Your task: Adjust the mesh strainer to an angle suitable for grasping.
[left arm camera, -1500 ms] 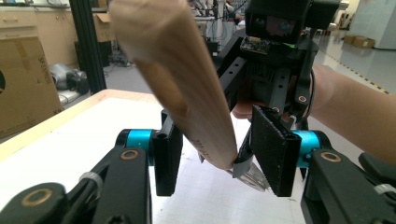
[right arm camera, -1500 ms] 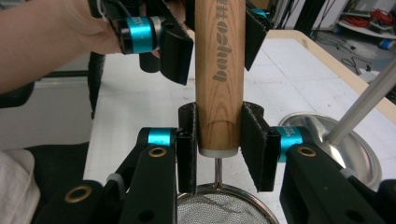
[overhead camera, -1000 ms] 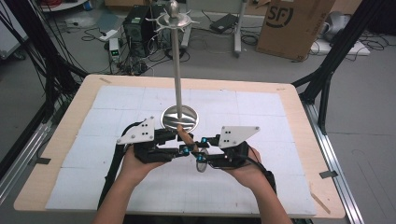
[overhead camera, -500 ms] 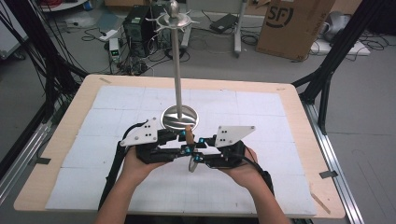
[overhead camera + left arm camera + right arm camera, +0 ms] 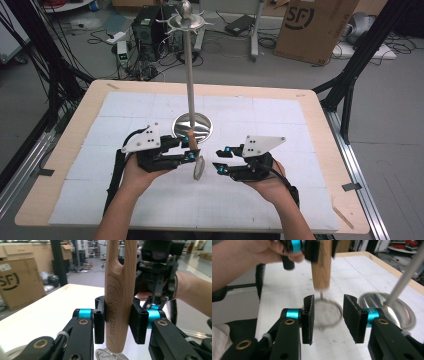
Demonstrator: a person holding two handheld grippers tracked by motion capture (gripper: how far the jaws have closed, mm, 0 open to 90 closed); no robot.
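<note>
A small mesh strainer (image 5: 198, 169) with a wooden handle (image 5: 120, 290) hangs head down over the table, in front of the stand. My left gripper (image 5: 192, 151) is shut on that handle; in the left gripper view the pads (image 5: 137, 322) press on both of its sides. My right gripper (image 5: 220, 160) stands a little to the right of the strainer, and its jaws have just been opening. In the right gripper view the mesh ring (image 5: 326, 313) shows between and beyond the parted pads (image 5: 308, 315), and neither pad presses on it.
A tall metal stand (image 5: 189, 75) with hooks at its top rises from a round shiny base (image 5: 200, 131) just behind the grippers. White gridded sheets cover the wooden table (image 5: 320, 107). On the floor beyond it are a cardboard box (image 5: 312, 25), cables and black frame legs.
The right gripper has let go of the strainer's mesh end, parted its jaws and drawn off to the right. The left gripper keeps its hold on the handle.
</note>
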